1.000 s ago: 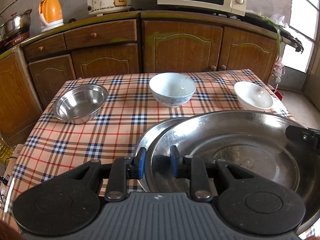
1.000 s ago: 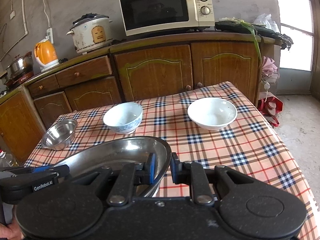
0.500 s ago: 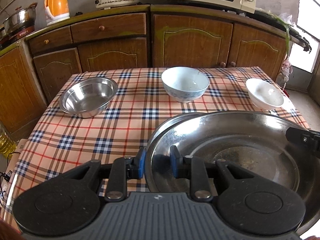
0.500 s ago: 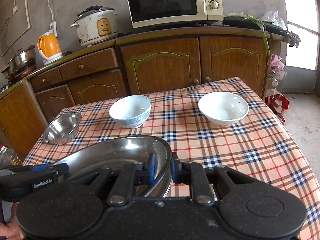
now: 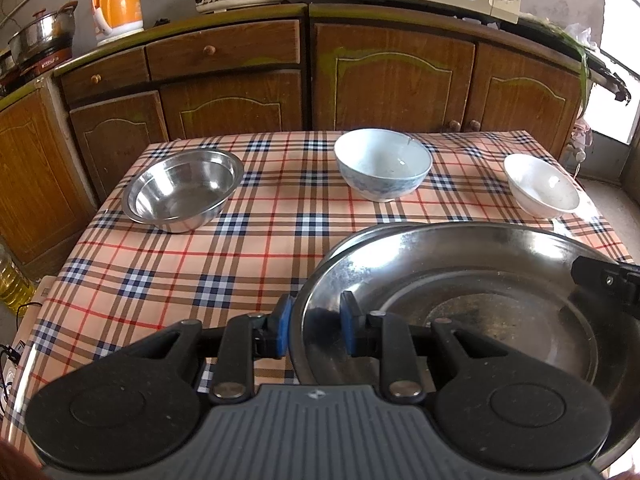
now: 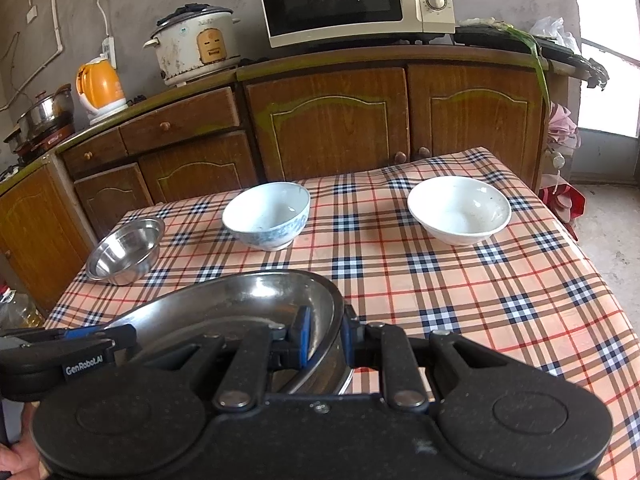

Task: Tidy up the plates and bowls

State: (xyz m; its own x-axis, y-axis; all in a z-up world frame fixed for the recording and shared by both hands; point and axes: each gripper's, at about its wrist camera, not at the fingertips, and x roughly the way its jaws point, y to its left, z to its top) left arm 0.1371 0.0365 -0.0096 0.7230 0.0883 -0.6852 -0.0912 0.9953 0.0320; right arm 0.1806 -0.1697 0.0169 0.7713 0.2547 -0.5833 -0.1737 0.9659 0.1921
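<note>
While both clamp its rim, steel plate (image 5: pixel 500 280) spans left gripper (image 5: pixel 315 320) & right gripper (image 6: pixel 325 340).

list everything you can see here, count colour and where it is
steel plates: 2, silver, stacked at the near table edge, top one held at both rims
steel bowl: 1, silver, far left of table
patterned bowl: 1, white and blue, far middle
white bowl: 1, white, far right
tablecloth: 1, plaid, peach, covers the table
cabinets: brown wood, behind the table
microwave: 1, cream, on the counter
rice cooker: 1, white, on the counter
kettle: 1, orange, counter left
pot: 1, steel, far left
left tongs: black with blue pads, shut on plate's left rim
right tongs: same, shut on right rim
</note>
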